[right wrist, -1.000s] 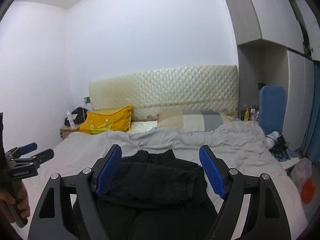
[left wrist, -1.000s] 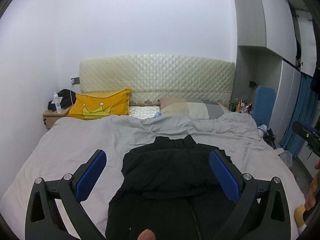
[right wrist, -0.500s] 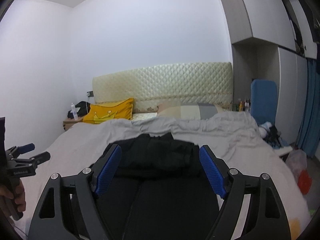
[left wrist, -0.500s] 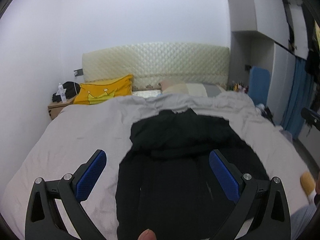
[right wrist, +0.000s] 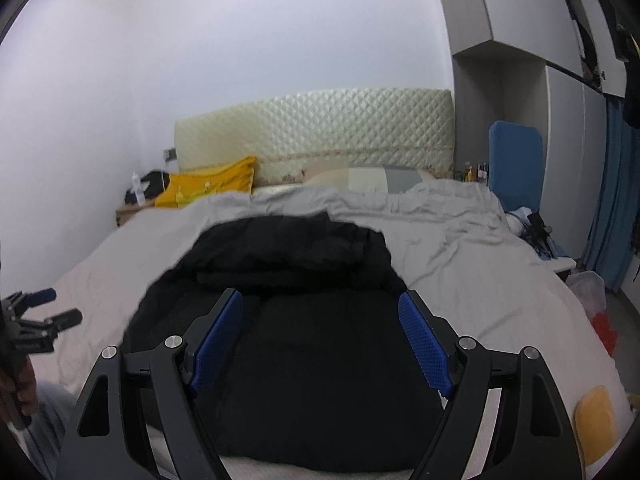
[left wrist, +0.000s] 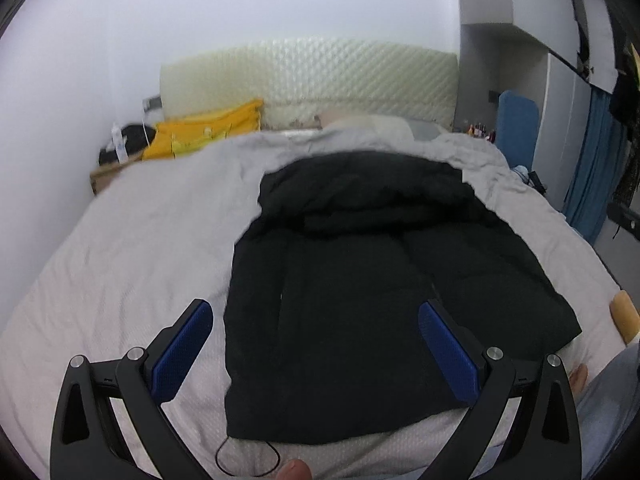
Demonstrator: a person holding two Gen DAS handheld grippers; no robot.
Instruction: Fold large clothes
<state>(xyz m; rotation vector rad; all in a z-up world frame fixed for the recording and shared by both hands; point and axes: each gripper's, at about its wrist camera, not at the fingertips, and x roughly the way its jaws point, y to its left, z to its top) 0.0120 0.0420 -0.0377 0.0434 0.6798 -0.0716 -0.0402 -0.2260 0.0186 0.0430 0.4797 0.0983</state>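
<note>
A large black jacket (left wrist: 360, 280) lies flat on the grey bed cover (left wrist: 140, 248), its upper part folded over itself toward the headboard. It also shows in the right wrist view (right wrist: 304, 344). My left gripper (left wrist: 316, 344) is open and empty, hovering over the jacket's lower left part near the bed's near edge. My right gripper (right wrist: 320, 340) is open and empty above the jacket's lower middle. The left gripper also shows at the left edge of the right wrist view (right wrist: 36, 320).
A yellow pillow (left wrist: 204, 132) and a striped pillow (right wrist: 372, 178) lie by the quilted headboard (right wrist: 320, 124). A nightstand with a bottle (right wrist: 138, 196) stands at the left. A blue board (right wrist: 516, 164), wardrobe and floor clutter (right wrist: 588, 292) are at the right.
Both grippers have moved down and closer over the jacket, which now fills more of each view. Both stay open.
</note>
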